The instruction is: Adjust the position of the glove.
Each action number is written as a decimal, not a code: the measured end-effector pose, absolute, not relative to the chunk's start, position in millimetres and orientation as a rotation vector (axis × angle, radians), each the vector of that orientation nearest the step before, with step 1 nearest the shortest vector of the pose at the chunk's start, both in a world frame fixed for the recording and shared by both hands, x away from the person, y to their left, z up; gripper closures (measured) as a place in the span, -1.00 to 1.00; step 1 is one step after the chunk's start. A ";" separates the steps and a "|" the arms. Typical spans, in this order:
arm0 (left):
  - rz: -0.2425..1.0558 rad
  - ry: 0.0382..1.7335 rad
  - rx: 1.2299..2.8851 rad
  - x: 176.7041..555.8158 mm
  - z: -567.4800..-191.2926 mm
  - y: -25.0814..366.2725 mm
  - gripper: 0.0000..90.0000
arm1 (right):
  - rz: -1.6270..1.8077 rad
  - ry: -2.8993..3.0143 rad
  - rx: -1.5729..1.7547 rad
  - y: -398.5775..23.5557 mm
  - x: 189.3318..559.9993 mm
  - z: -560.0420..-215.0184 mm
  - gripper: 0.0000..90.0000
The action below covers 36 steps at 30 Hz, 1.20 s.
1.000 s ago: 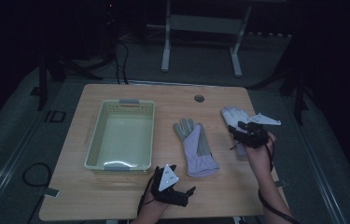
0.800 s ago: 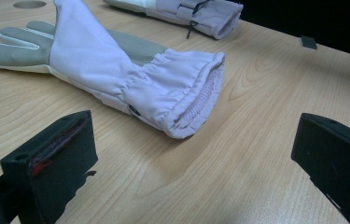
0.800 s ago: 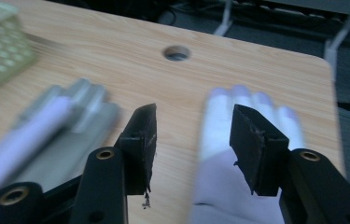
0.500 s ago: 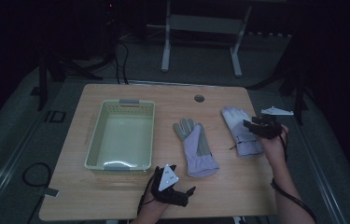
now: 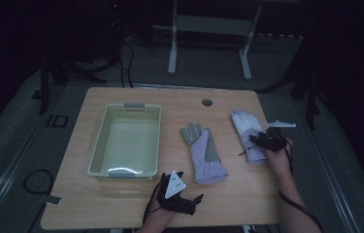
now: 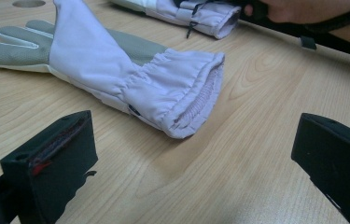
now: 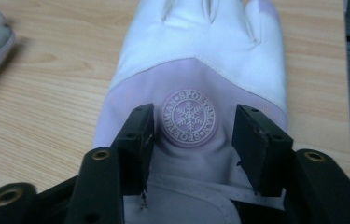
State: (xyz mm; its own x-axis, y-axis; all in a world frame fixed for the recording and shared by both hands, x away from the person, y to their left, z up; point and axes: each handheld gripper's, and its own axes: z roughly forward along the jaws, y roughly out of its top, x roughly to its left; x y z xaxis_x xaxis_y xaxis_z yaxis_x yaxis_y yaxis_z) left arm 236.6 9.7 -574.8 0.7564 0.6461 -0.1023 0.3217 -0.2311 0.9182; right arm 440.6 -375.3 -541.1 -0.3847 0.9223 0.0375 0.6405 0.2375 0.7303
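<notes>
Lilac fabric glove (image 7: 196, 88), round snowflake badge | right tool (image 7: 189, 135) half-spread, pressing it | left tool (image 6: 186, 154) wide.

Rt tongs (image 7: 192, 140) down on pale lilac glove (image 7: 200, 60), jaws apart, straddling round snowflake badge (image 7: 189, 116), pressing cloth. Glove fingers toward 12. Wooden bench (image 7: 46, 93) at 9.

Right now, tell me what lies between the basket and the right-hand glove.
In the high view, the other glove lies palm up between the basket and the right-hand glove.
</notes>
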 end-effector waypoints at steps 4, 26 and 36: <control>0.362 0.747 1.835 236.5 -574.8 9.6 -0.99 | 0.964 2.133 1.433 -374.9 440.5 -544.5 0.37; 0.366 0.751 1.835 236.5 -574.8 9.5 -1.00 | 0.999 2.021 1.456 -377.8 376.1 -470.3 0.80; 0.368 0.749 1.838 236.3 -574.6 9.4 -1.00 | 0.962 2.049 1.500 -364.3 328.7 -477.0 0.80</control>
State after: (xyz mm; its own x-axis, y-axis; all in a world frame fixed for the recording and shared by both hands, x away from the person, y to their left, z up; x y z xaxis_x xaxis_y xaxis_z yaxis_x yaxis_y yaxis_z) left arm 236.3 9.4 -574.6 0.7553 0.6483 -0.0962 0.3196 -0.2362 0.9177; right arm 328.7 -364.3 -477.0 -0.3275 0.9428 0.0619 0.6499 0.1773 0.7391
